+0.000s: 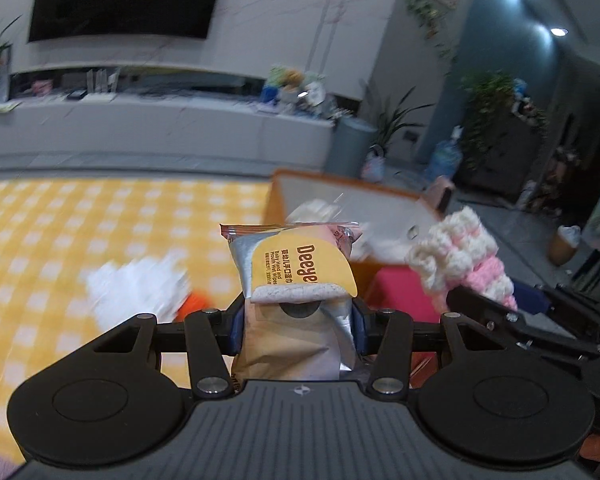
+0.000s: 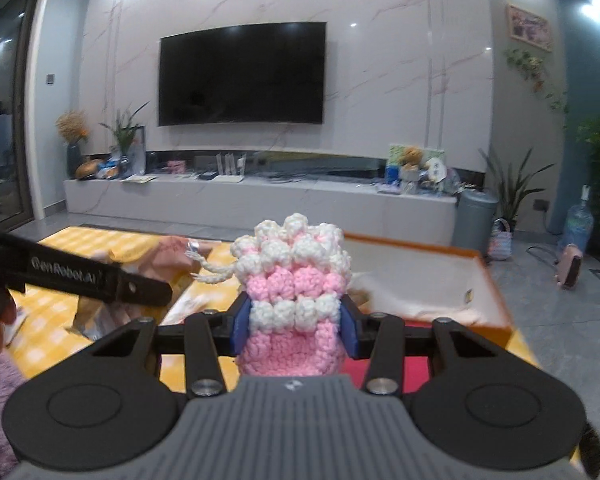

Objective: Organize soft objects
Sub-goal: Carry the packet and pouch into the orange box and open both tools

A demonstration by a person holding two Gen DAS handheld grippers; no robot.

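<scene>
The left gripper (image 1: 298, 322) is clamped on a wet-wipes pack (image 1: 296, 264), which stands upright between its blue pads. The pack is a silver foil pouch with a yellow label printed in brown lettering; its resealable flap is peeled back at the lower edge, exposing a white strip and a dark oval opening. The right gripper (image 2: 296, 322) grips a crocheted pouch (image 2: 294, 292), held upright between its blue pads. The pouch is knitted in alternating pink and white bobble rows, white at the top, with a white braided drawstring (image 2: 214, 274) hanging off its left side. In the left wrist view the same pouch (image 1: 464, 260) appears to the right of the pack. Both items are held above a table with a yellow checked cloth (image 1: 80, 232). An orange-rimmed box (image 2: 440, 280) with a white interior sits on the far right of the table, beyond both items.
</scene>
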